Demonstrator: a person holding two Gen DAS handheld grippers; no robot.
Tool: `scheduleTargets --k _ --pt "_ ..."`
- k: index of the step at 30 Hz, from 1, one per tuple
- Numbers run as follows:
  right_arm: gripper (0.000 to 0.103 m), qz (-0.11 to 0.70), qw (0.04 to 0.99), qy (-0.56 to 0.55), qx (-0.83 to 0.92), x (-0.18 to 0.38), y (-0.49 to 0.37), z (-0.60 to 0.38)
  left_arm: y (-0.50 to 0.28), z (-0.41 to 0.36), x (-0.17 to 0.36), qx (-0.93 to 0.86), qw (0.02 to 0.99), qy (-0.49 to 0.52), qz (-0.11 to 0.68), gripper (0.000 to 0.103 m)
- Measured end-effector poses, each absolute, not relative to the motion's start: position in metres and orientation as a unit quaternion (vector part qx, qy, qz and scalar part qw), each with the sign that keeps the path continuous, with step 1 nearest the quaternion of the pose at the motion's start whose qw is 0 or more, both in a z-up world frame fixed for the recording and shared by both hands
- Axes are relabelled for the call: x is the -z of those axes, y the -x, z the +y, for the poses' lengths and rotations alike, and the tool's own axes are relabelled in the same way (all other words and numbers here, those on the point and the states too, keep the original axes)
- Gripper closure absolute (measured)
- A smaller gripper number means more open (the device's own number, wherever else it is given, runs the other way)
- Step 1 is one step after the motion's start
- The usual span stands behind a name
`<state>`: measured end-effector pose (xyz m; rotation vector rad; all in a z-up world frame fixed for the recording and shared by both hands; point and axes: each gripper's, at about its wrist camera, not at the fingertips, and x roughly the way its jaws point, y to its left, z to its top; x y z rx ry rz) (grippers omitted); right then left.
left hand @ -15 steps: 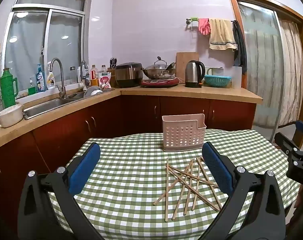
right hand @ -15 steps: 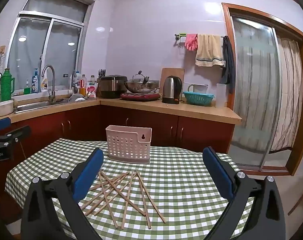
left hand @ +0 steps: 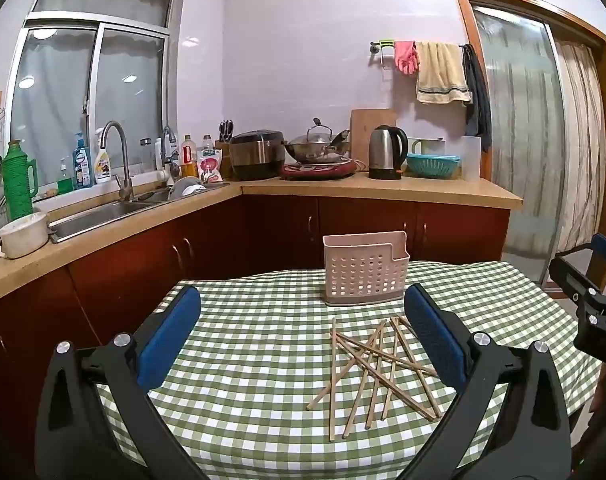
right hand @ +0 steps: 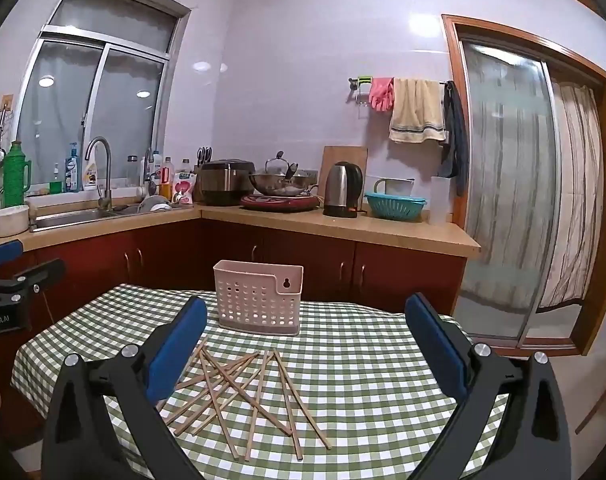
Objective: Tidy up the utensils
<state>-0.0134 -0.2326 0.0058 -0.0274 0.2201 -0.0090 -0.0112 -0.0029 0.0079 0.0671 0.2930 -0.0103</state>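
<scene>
Several wooden chopsticks [left hand: 377, 368] lie crossed in a loose pile on the green checked tablecloth [left hand: 255, 344]; they also show in the right wrist view [right hand: 247, 392]. A pink perforated utensil holder [left hand: 365, 274] stands upright behind them, empty as far as I can see, and appears in the right wrist view [right hand: 259, 298] too. My left gripper [left hand: 303, 312] is open and empty, held above the table's near side, left of the pile. My right gripper [right hand: 305, 322] is open and empty, above the pile's right side. Each gripper shows at the edge of the other's view.
The table's edges drop off at left, right and front. Behind it runs a dark red cabinet with a wooden counter [left hand: 383, 190] holding a kettle [left hand: 385, 152], wok, rice cooker and blue basket. A sink [left hand: 95, 216] is at left, a sliding door [right hand: 511, 200] at right.
Both views are almost the same as before; the grippers have barely shifted. The chopsticks and holder have not moved.
</scene>
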Motion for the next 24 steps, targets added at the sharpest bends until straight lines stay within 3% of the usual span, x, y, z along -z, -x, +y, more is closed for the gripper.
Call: scheduleTargets --k 24 --pt "0.006 0.102 0.995 0.02 0.006 -0.015 0.02 -0.23 0.019 -0.002 -0.012 0.006 0.99 -0.024 0.14 0.004"
